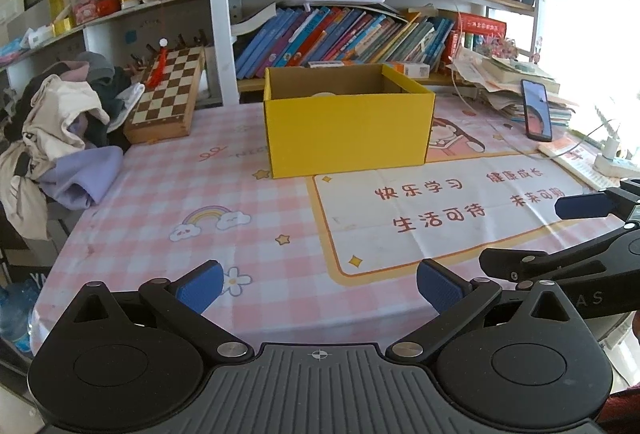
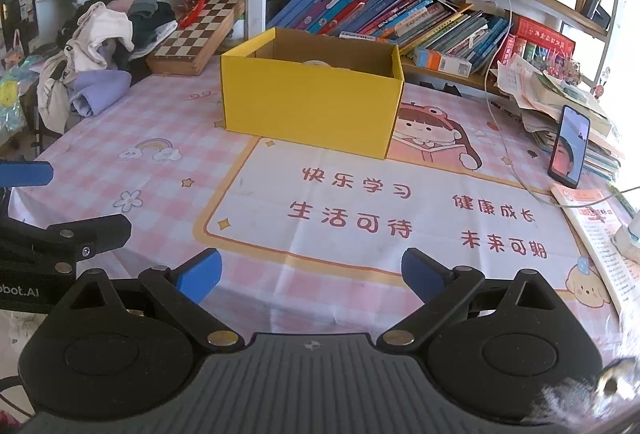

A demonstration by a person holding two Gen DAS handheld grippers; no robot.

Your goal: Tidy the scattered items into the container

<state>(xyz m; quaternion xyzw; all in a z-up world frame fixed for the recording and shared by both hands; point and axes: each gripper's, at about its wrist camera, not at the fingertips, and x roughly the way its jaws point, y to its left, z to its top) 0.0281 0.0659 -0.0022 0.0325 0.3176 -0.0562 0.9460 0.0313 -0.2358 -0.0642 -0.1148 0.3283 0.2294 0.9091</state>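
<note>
Yellow box (image 1: 348,130) sits mid-table toward the bookshelf, something pale inside; checkered tablecloth (image 1: 160,202) bare between it and the near edge. Left gripper (image 1: 320,288) and right gripper (image 2: 311,276) both spread wide, holding nothing, low over the cloth.

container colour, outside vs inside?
The box is yellow outside, plain brown cardboard inside; clearest in the right wrist view.

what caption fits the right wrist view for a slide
Open right gripper hovers over the pink checked tablecloth, facing the open yellow box; a phone leans on papers at right.
</note>
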